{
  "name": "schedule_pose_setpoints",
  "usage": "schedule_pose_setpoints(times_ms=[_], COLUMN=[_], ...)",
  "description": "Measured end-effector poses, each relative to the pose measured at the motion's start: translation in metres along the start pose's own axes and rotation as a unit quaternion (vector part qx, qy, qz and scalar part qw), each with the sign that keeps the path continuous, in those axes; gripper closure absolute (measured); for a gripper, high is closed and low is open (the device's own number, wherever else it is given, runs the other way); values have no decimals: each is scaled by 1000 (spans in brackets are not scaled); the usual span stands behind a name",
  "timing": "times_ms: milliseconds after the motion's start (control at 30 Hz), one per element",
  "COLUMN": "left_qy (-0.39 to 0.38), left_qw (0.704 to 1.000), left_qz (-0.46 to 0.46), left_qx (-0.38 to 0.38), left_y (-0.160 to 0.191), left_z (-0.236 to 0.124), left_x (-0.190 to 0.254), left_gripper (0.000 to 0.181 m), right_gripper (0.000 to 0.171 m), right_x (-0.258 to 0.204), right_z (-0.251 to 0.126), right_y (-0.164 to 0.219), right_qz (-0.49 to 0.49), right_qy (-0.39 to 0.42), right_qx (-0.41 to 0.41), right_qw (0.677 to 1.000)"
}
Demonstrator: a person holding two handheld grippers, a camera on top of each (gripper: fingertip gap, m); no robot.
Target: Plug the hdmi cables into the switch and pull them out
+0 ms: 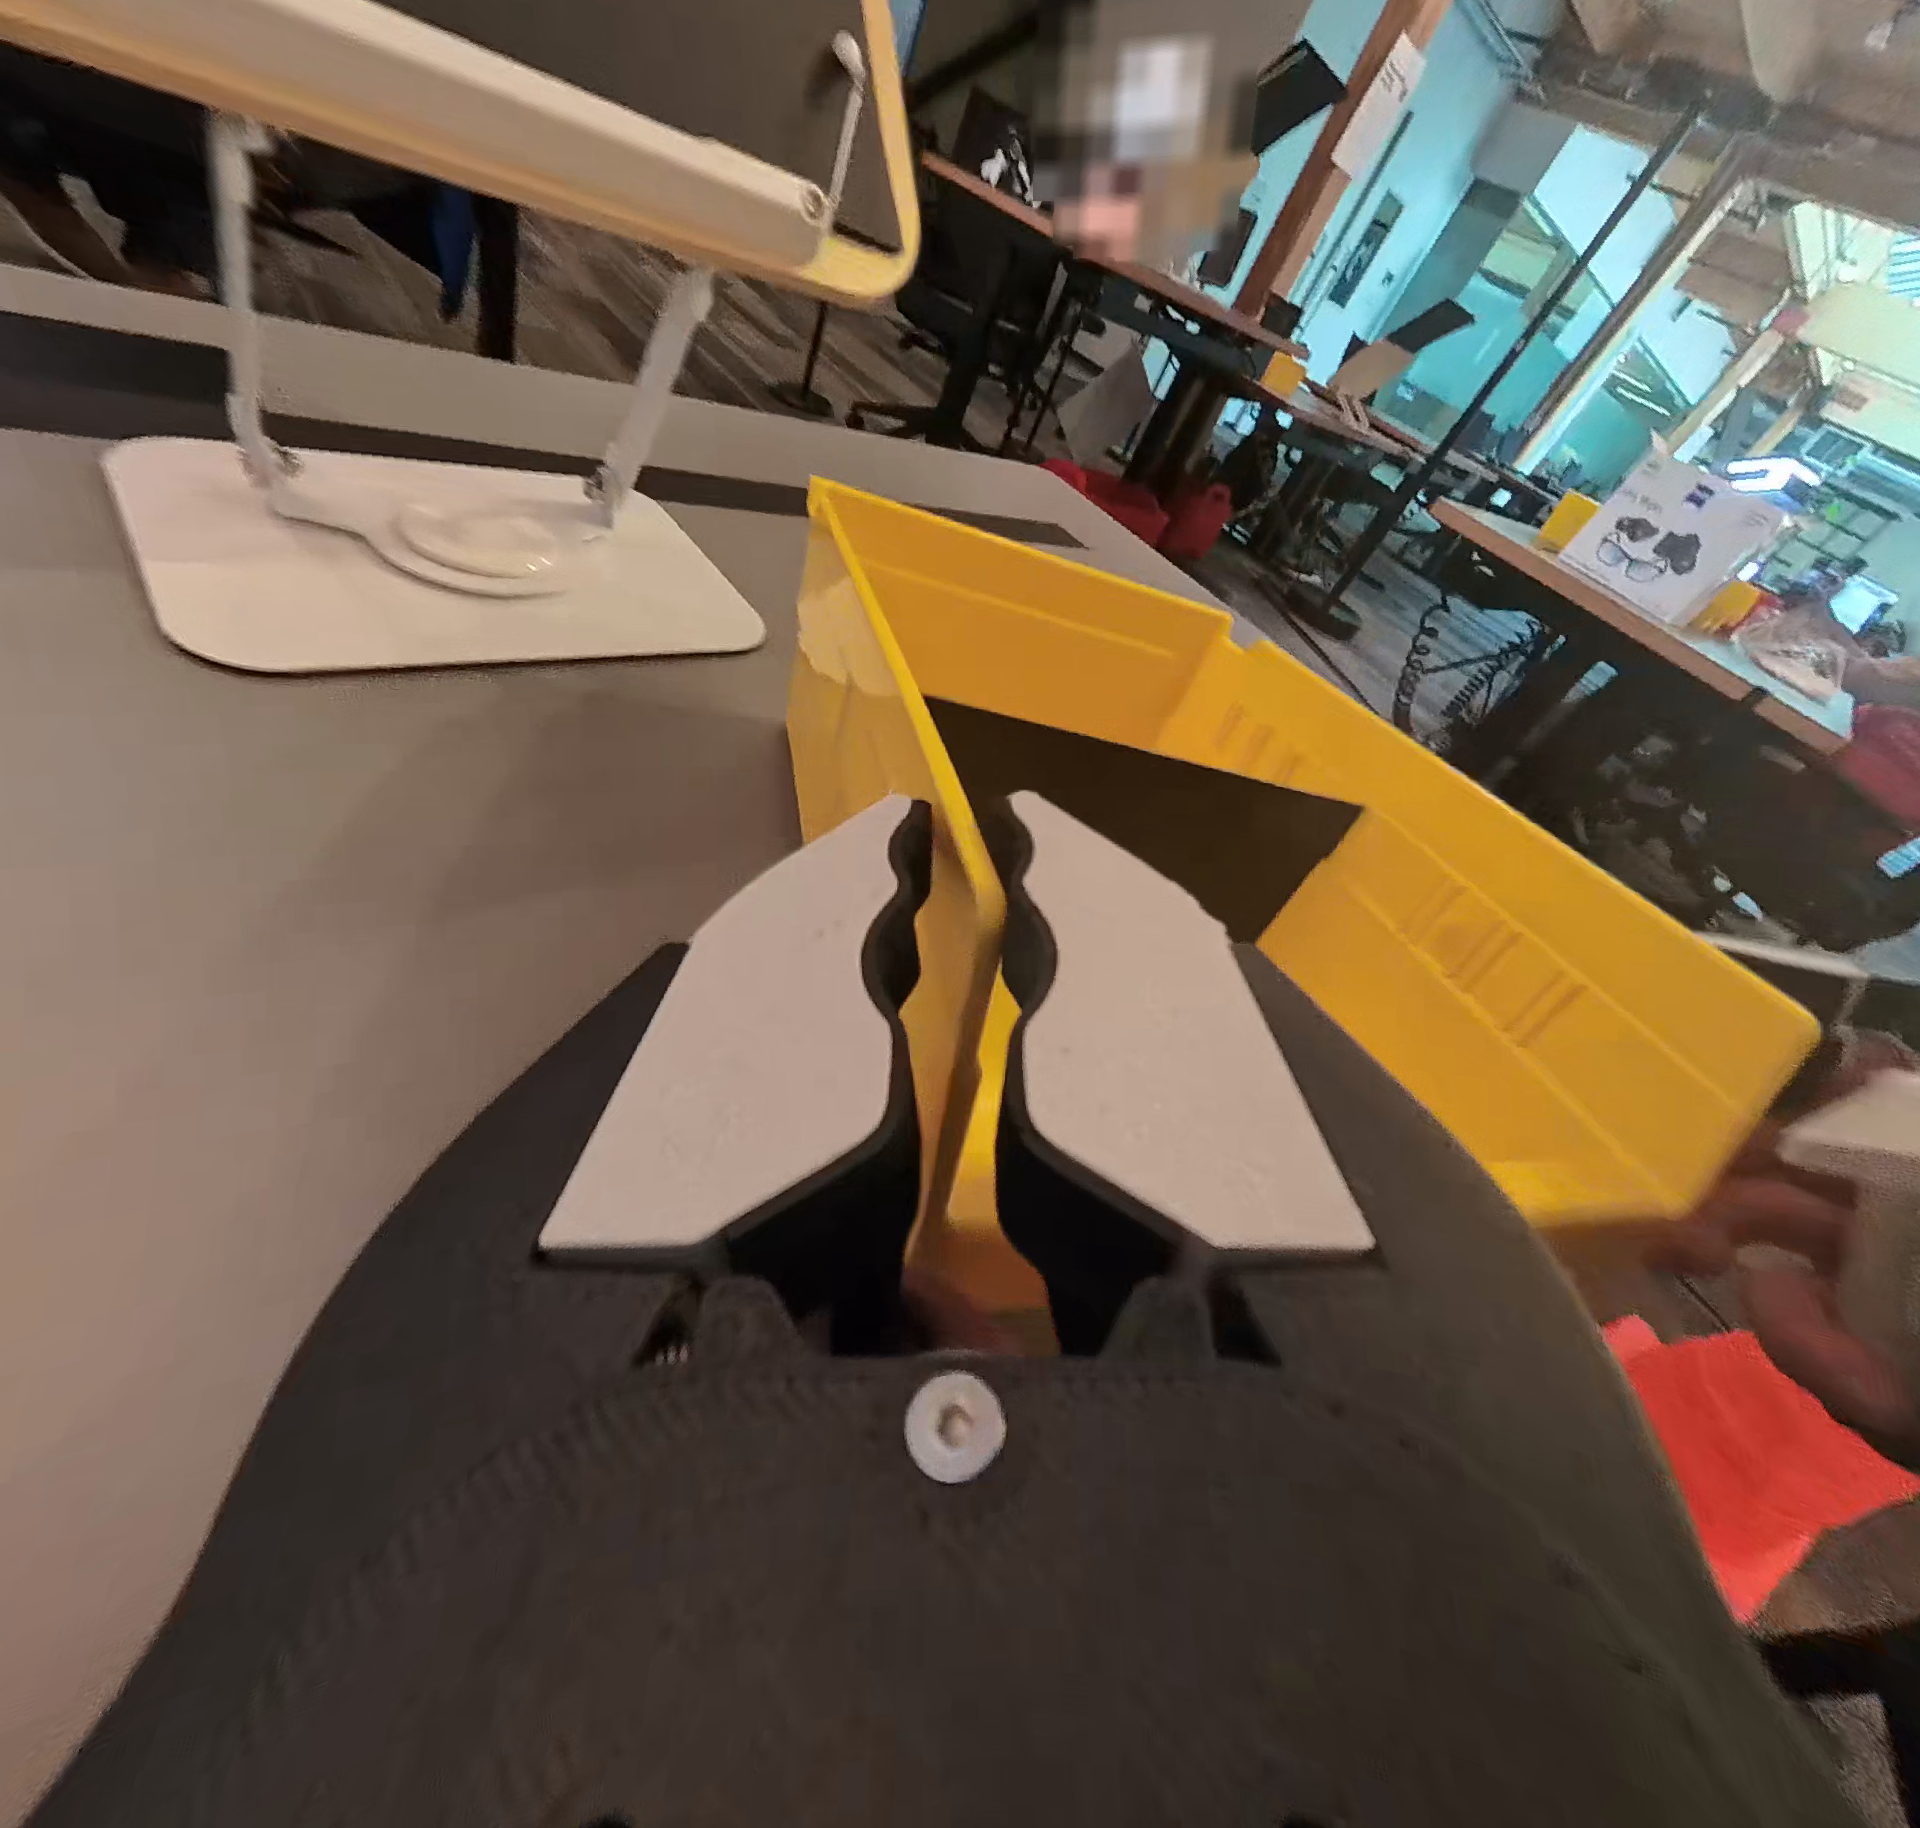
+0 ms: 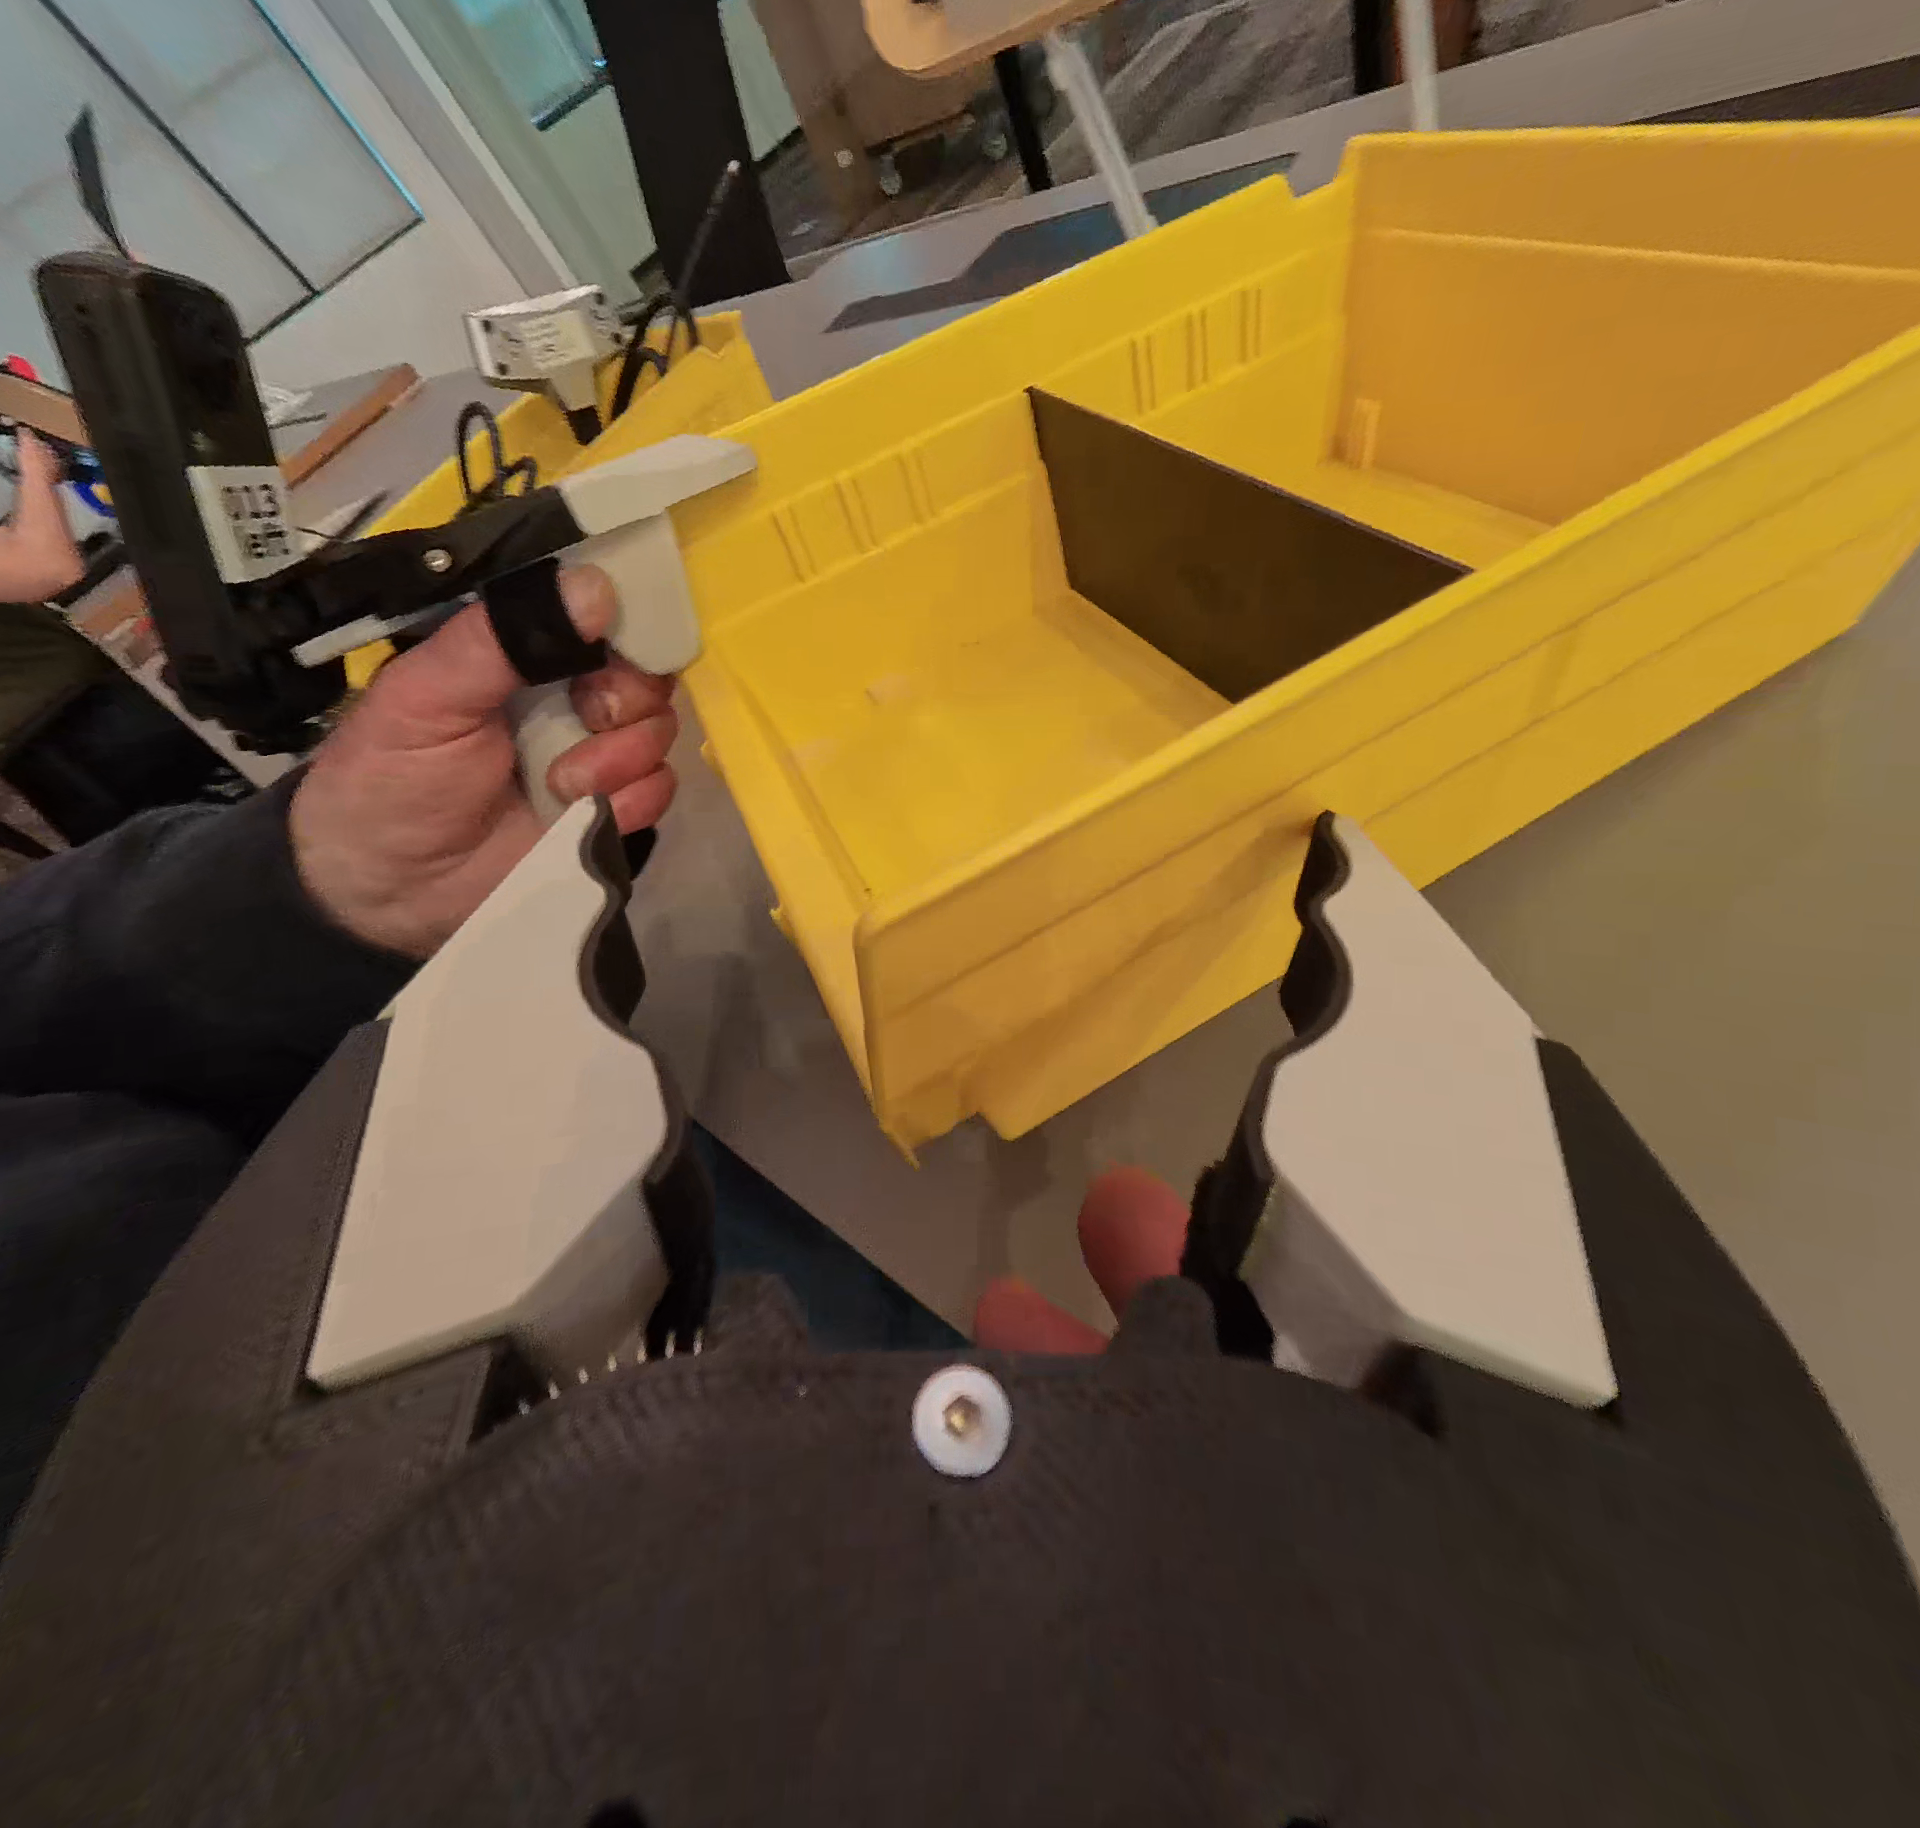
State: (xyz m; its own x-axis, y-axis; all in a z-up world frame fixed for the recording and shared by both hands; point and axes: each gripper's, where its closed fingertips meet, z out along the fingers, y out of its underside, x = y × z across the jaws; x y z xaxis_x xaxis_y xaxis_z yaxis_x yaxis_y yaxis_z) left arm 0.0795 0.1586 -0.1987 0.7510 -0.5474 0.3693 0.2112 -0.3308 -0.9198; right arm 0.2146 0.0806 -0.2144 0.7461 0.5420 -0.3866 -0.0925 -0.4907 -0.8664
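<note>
The left gripper [image 1: 961,822] is closed on the side wall of the yellow bin [image 1: 1351,843], which is seen tilted in the left wrist view; probably the bin is being held by its wall to be lifted or moved aside. The right gripper [image 2: 961,833] is held wide open and empty, just in front of the near corner of the bin, perhaps kept ready to help. The near part of the bin is seen empty, up to a black divider [image 2: 1226,552]. Farther off, a second bin [image 2: 717,365] with dark cables [image 2: 499,469] is seen on the table [image 2: 1662,947]; whether these are the HDMI cables cannot be told. No switch is recognised.
</note>
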Motion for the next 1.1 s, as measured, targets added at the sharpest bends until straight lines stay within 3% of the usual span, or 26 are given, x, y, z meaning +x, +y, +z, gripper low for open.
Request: schedule_pose_setpoints(times_ms=[300, 367, 467, 533, 700, 800, 933, 1100], left_qy=[90, 116, 154, 177, 204, 167, 14, -246], left_qw=[991, 987, 978, 975, 969, 971, 980, 924], left_qz=[12, 19, 30, 35, 130, 171, 200, 288], left_qx=[-99, -108, -134, -129, -54, -18, -3, -46], left_y=[59, 67, 74, 69, 22, -18, -72, -111], left_z=[11, 11, 14, 13, -22, -54, -106, -227], left_x=[66, 82, 103, 112, 116, 88, -11, -176], left_gripper=[165, 163, 161, 151, 148, 149, 146, 135], right_gripper=[70, 84, 119, 143, 167, 168, 168, 168], right_x=[93, 112, 144, 159, 185, 192, 202, 219], right_z=[-23, -32, -47, -53, -66, -71, -79, -94], right_y=[15, 12, 9, 6, 1, -1, -2, -4], right_qz=[-23, -25, -46, -56, -99, -97, -95, -89], right_qy=[105, 130, 176, 190, 230, 220, 222, 239], right_qx=[-51, -48, -58, -58, -75, -75, -75, -72], right_qw=[993, 990, 982, 978, 965, 968, 967, 964])
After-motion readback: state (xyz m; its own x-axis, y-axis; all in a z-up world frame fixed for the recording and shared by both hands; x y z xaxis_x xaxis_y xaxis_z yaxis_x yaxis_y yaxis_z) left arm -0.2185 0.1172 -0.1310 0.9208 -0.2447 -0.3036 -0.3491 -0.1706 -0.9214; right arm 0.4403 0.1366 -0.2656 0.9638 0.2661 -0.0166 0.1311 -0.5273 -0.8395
